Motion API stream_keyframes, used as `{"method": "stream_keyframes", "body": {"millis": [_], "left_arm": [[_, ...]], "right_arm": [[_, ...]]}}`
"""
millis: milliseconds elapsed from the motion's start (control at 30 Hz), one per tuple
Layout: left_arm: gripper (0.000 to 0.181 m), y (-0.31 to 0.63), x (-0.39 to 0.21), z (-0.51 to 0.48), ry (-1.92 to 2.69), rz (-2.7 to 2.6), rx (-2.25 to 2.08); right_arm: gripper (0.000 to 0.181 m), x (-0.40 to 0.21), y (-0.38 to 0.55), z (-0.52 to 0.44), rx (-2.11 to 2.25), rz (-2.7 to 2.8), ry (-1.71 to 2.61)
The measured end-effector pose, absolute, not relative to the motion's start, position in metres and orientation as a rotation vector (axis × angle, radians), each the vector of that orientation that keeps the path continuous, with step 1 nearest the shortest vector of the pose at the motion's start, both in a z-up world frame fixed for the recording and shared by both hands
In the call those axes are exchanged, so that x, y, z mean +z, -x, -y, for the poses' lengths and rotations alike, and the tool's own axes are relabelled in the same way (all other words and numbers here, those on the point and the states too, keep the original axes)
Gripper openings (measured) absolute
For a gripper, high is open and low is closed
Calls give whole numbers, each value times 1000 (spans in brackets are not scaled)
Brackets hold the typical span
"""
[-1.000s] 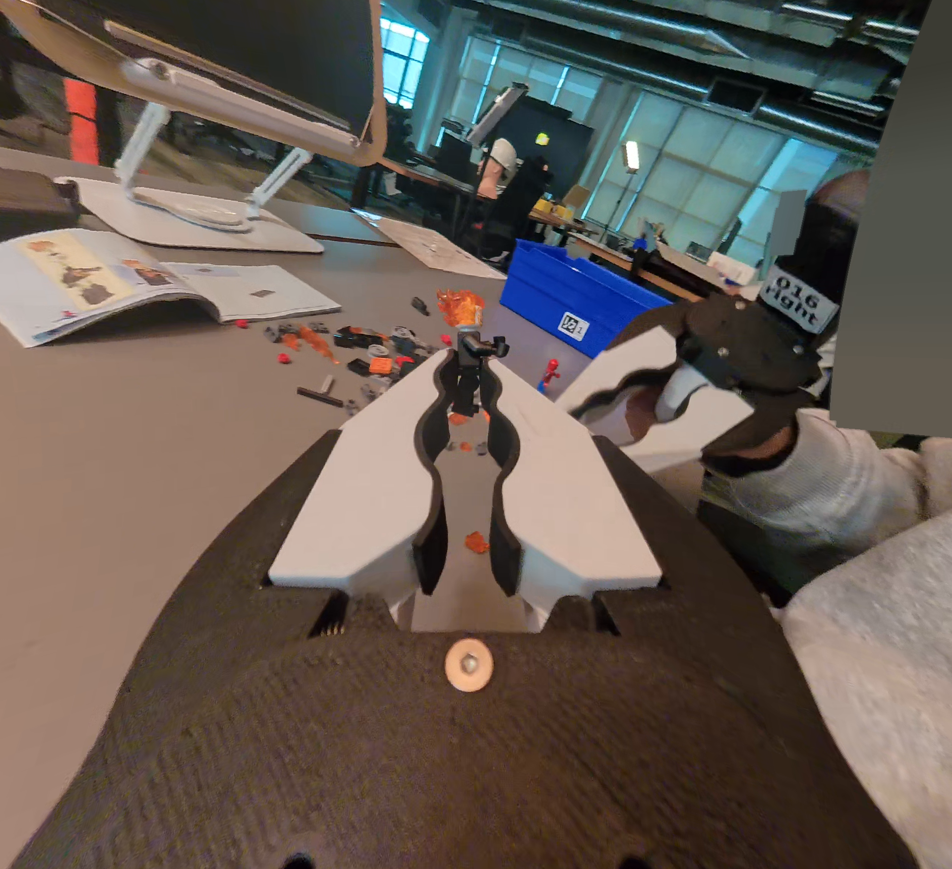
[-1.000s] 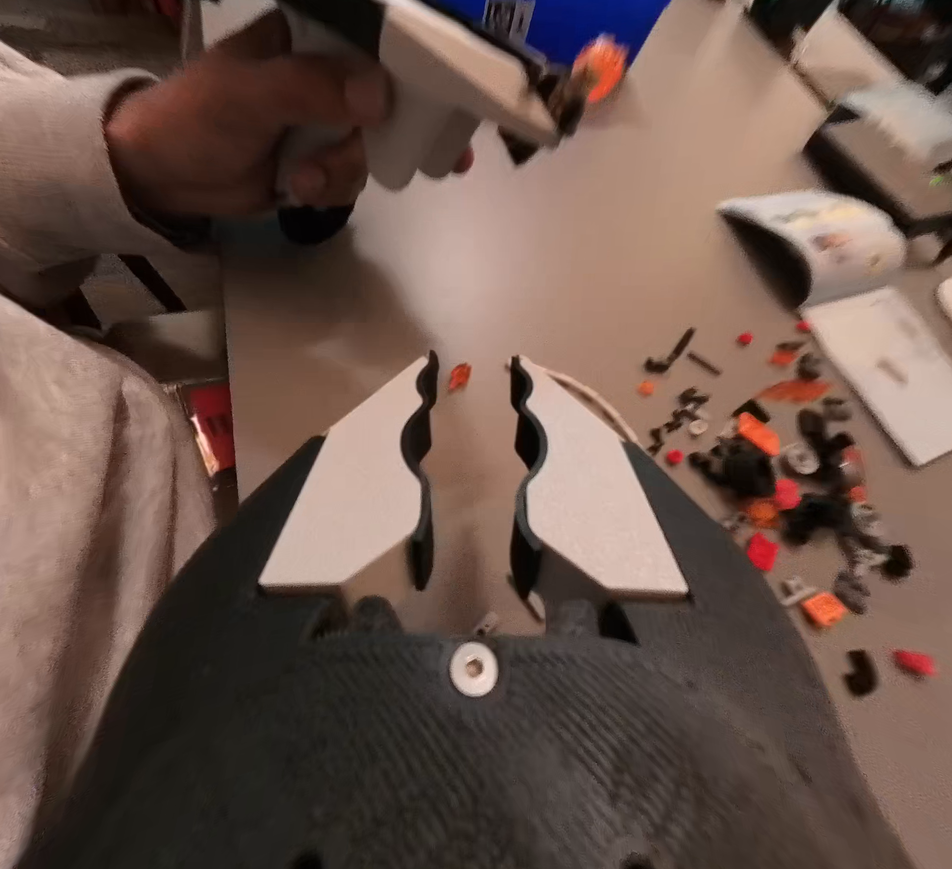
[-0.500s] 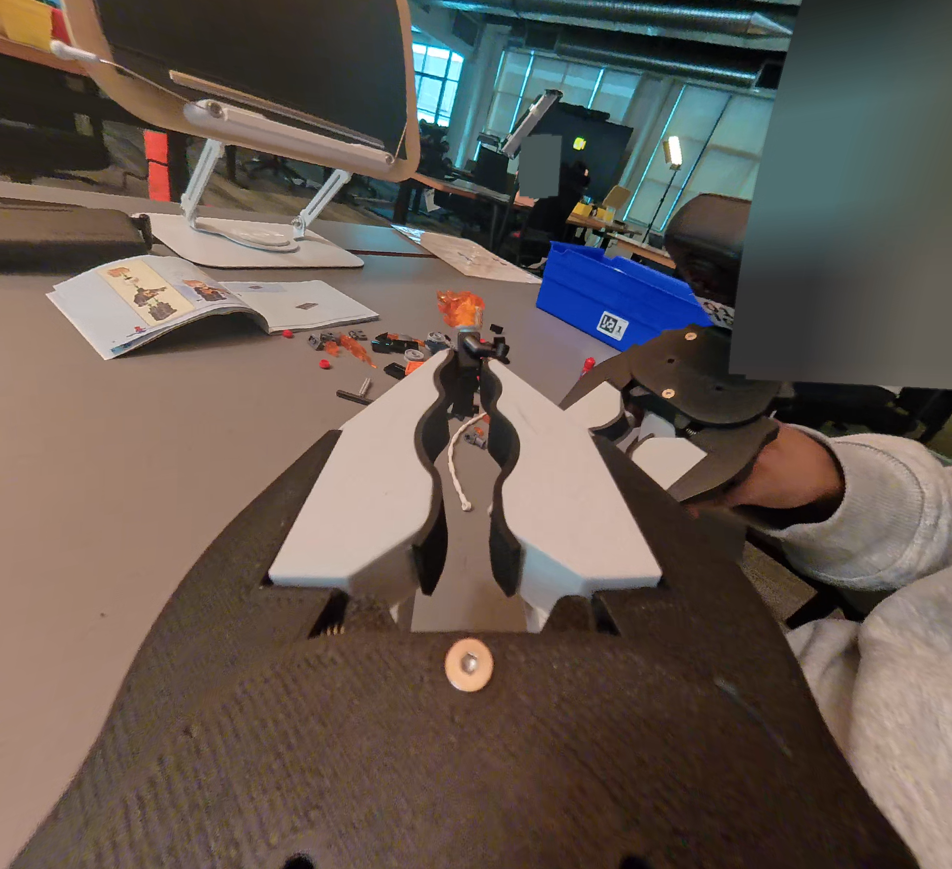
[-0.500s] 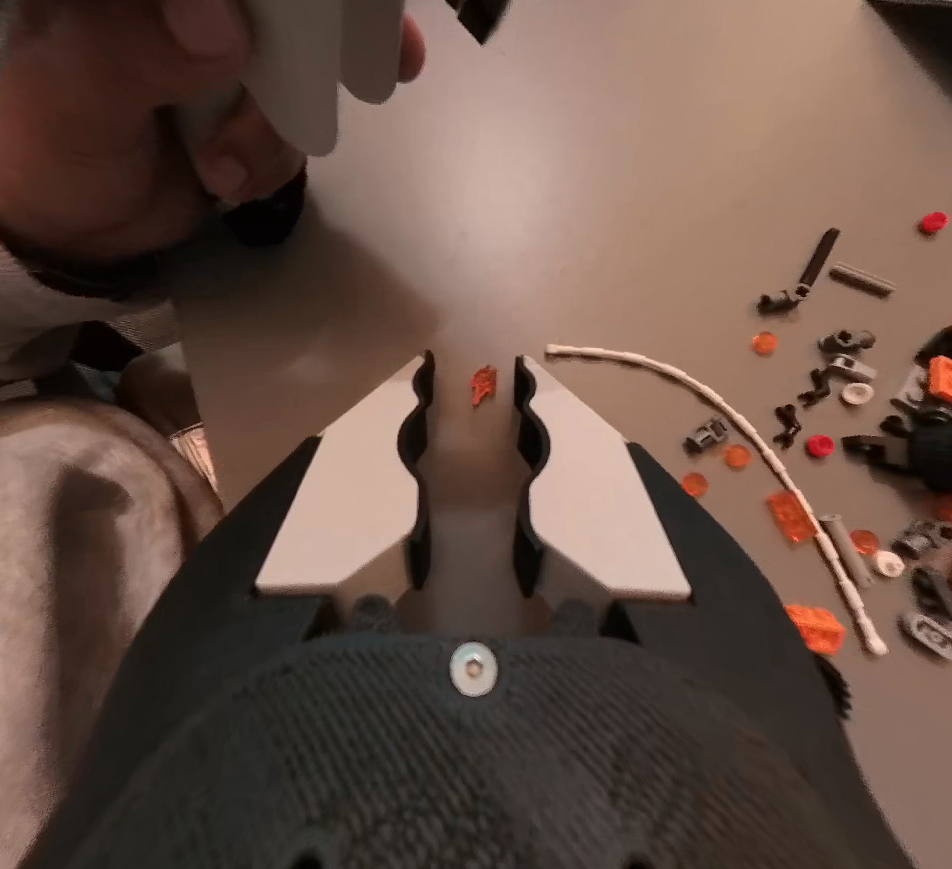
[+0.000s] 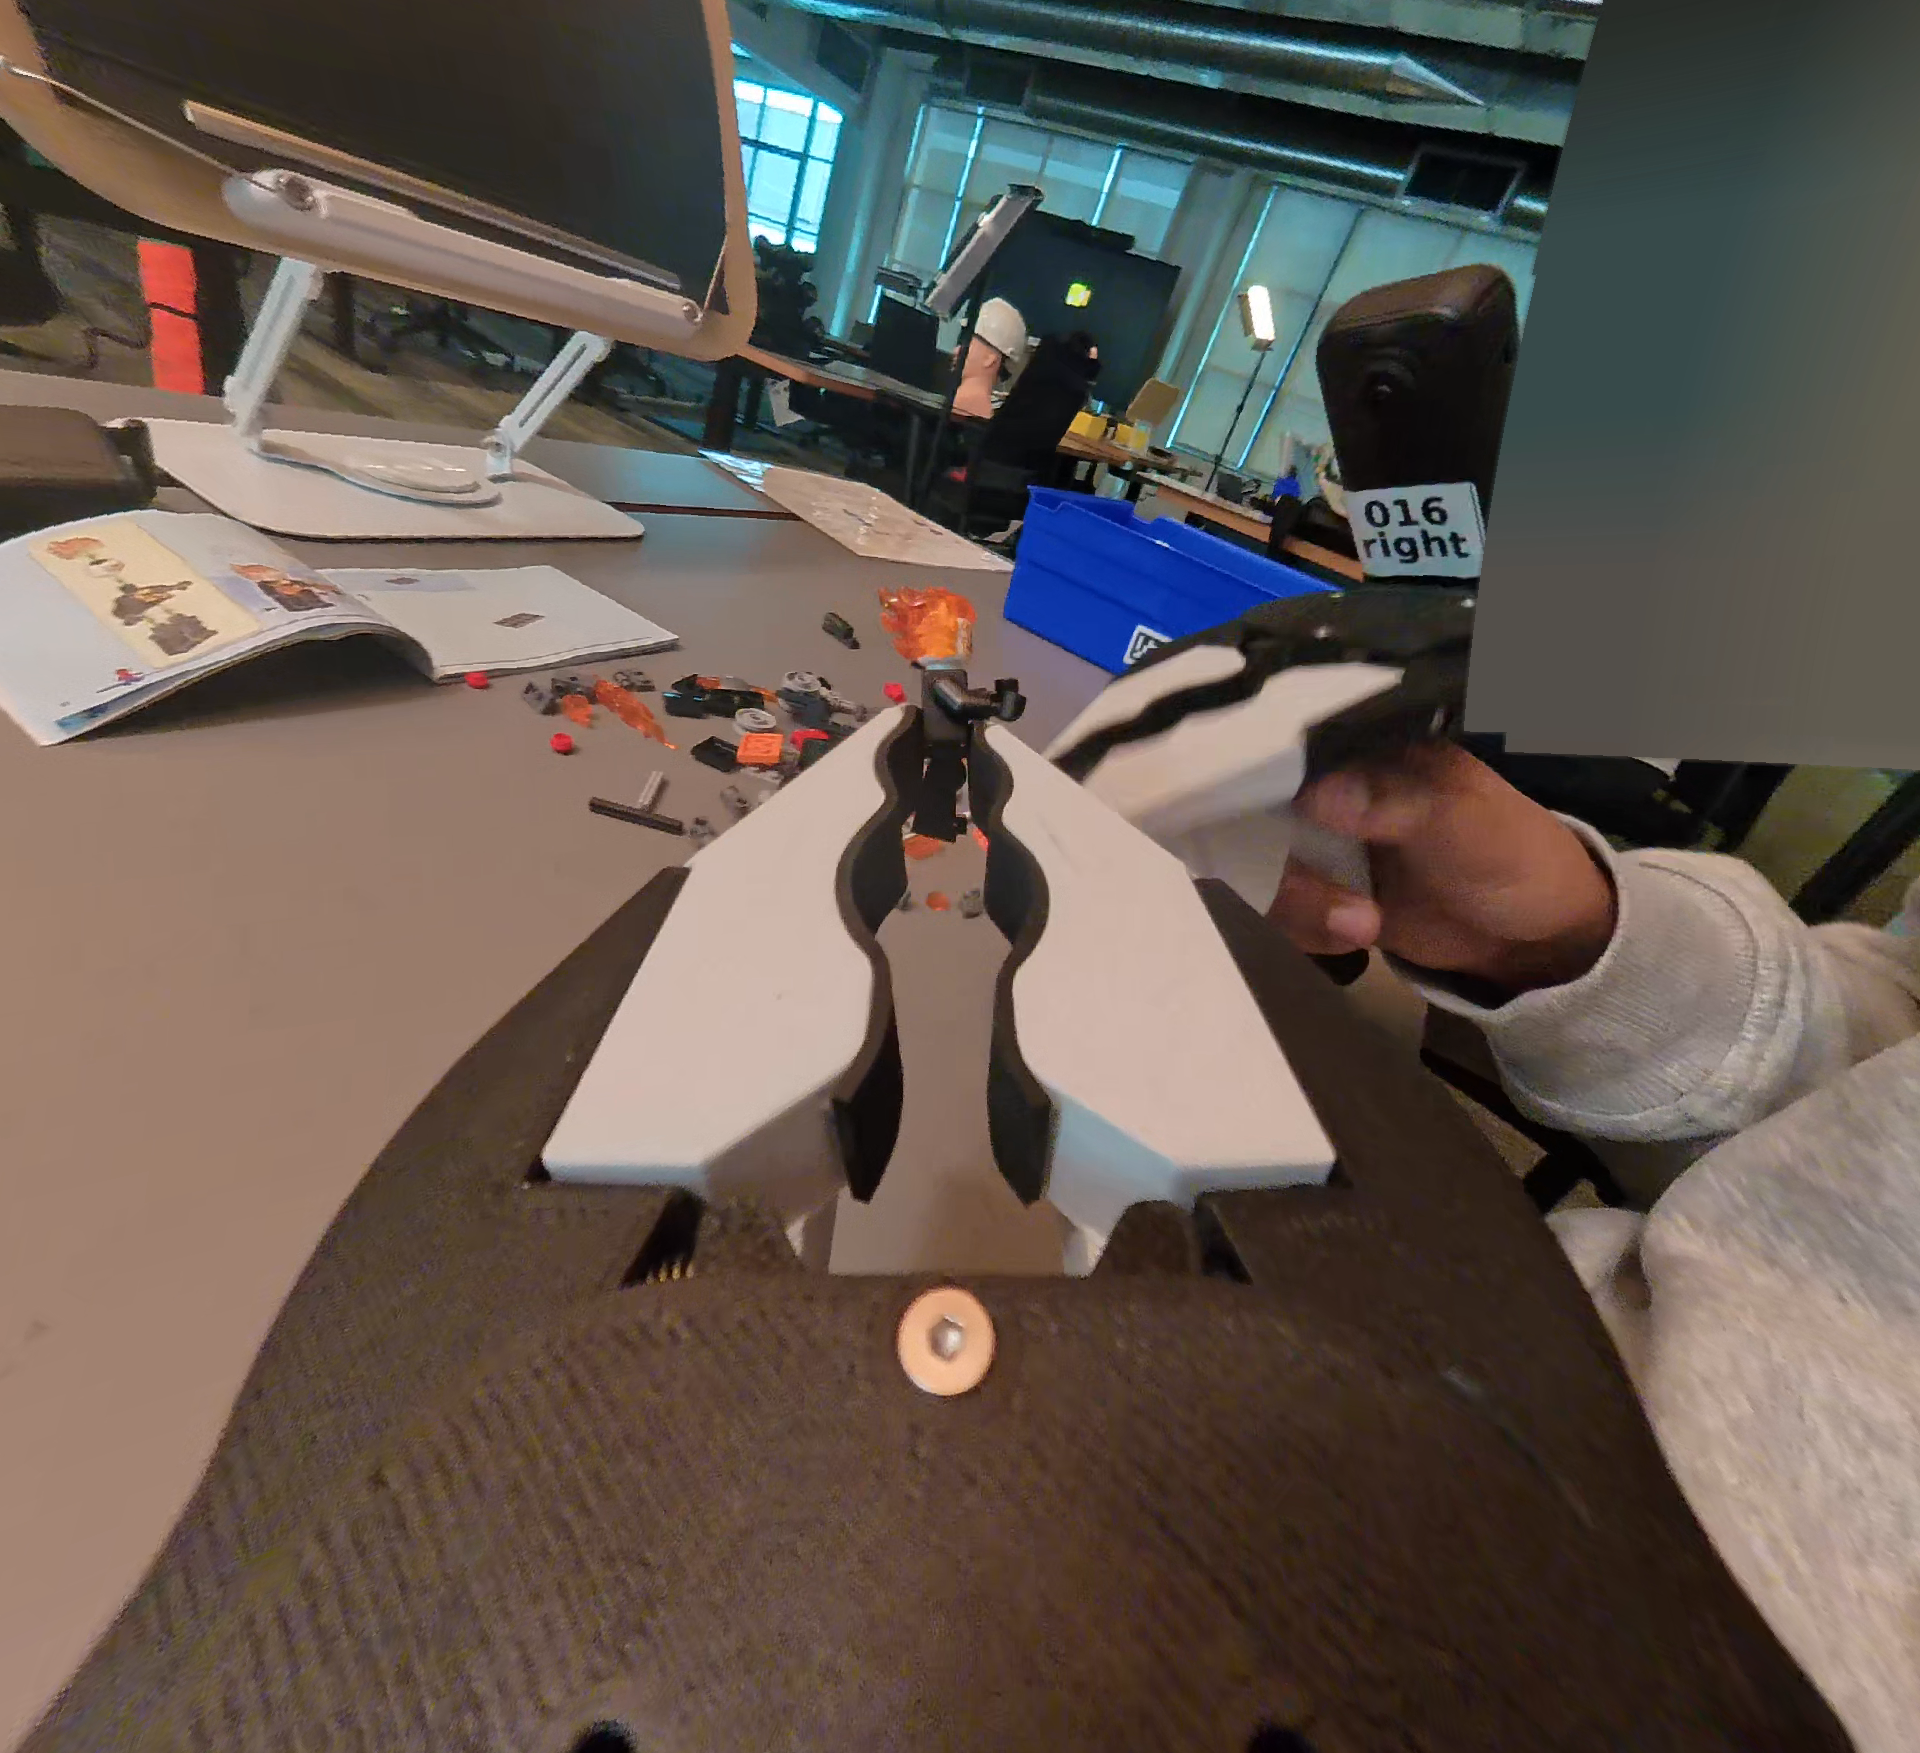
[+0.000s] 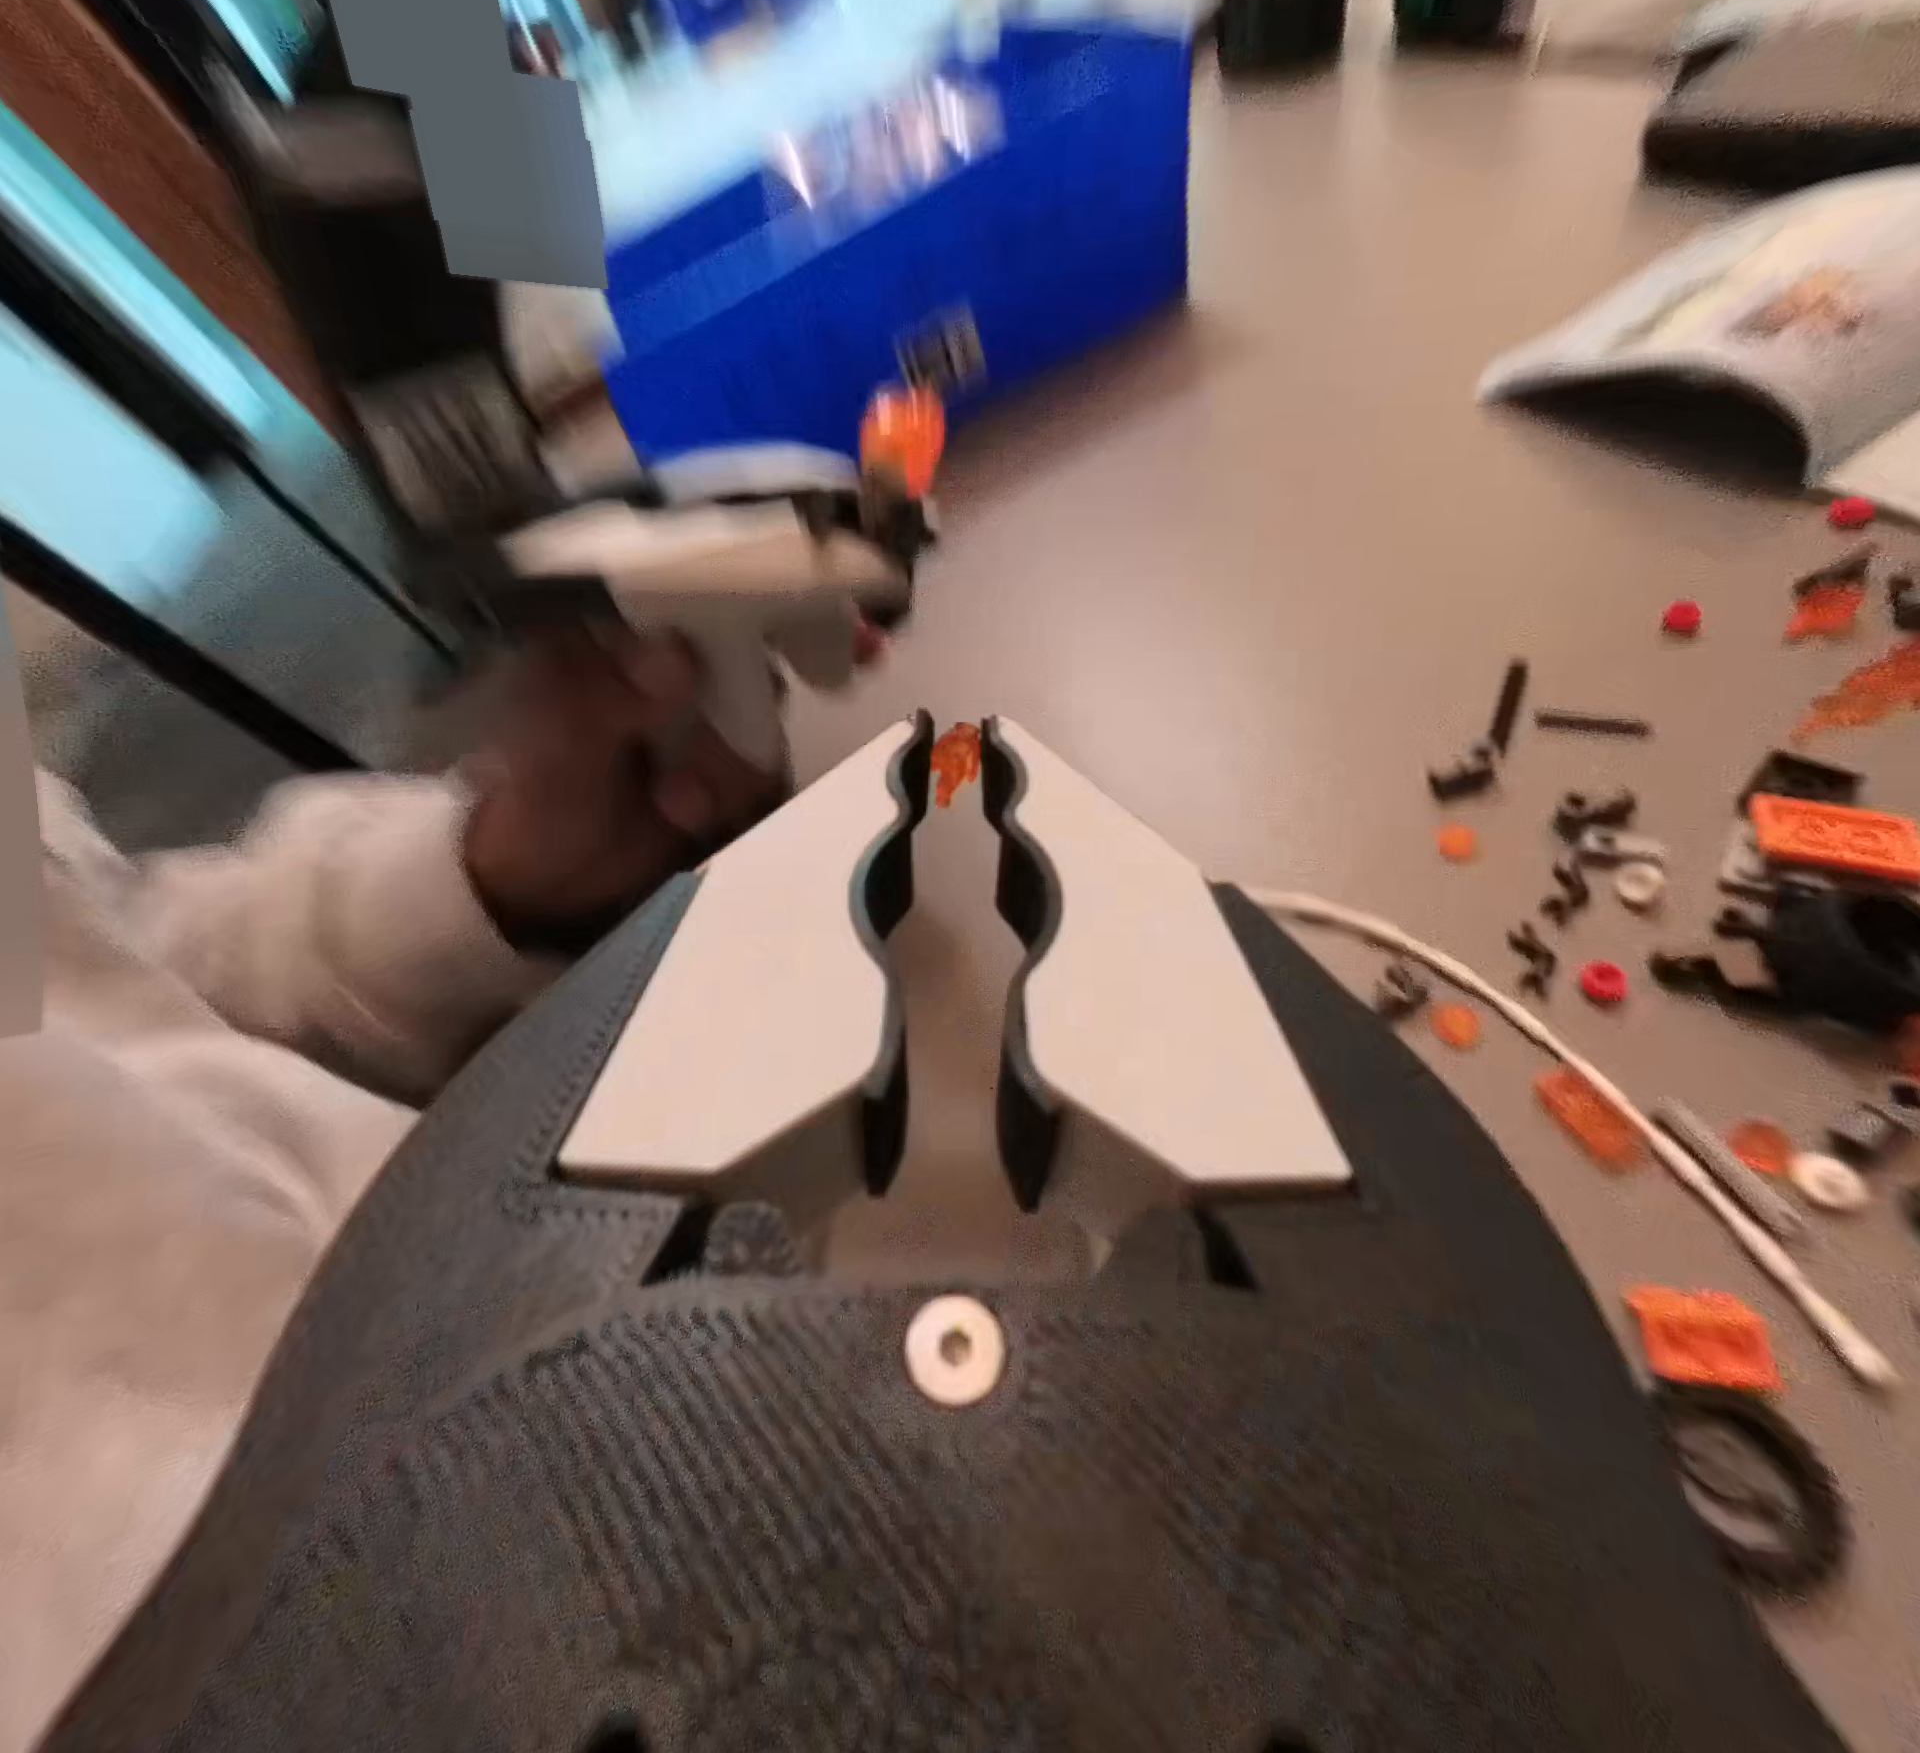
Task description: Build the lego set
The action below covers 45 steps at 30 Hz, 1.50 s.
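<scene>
The left tool pinches the black minifigure upright, seemingly so the right tool, clamping an orange flame piece, can attach it.

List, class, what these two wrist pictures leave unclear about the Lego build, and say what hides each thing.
- Minifigure, left wrist view: legs hidden between the left gripper fingers.
- Orange flame piece, right wrist view: motion blur hides how the right gripper grips it.
- Loose parts, right wrist view: blurred, cut off by the right edge.
- Instruction booklet, left wrist view: pages too small.
</scene>
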<state>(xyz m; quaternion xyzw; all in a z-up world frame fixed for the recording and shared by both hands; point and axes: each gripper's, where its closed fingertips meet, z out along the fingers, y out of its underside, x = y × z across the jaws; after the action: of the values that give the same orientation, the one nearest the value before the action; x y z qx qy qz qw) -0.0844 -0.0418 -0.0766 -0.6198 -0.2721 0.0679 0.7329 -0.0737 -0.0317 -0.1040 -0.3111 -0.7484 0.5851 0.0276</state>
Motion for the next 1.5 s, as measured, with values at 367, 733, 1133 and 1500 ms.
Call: {"method": "stream_keyframes", "body": {"millis": [367,733,1133,1500], "left_arm": [[3,52,-51,5,720,664,-765],[4,41,-30,14,551,595,-945],[4,35,-37,-2,640,650,-1030],[4,45,-37,11,592,676,-993]], "right_arm": [[6,-17,67,-3,2676,1584,1043],[6,-14,53,12,2688,1579,942],[6,-14,48,22,2529,1658,817],[1,-21,47,15,2453,1674,824]]}}
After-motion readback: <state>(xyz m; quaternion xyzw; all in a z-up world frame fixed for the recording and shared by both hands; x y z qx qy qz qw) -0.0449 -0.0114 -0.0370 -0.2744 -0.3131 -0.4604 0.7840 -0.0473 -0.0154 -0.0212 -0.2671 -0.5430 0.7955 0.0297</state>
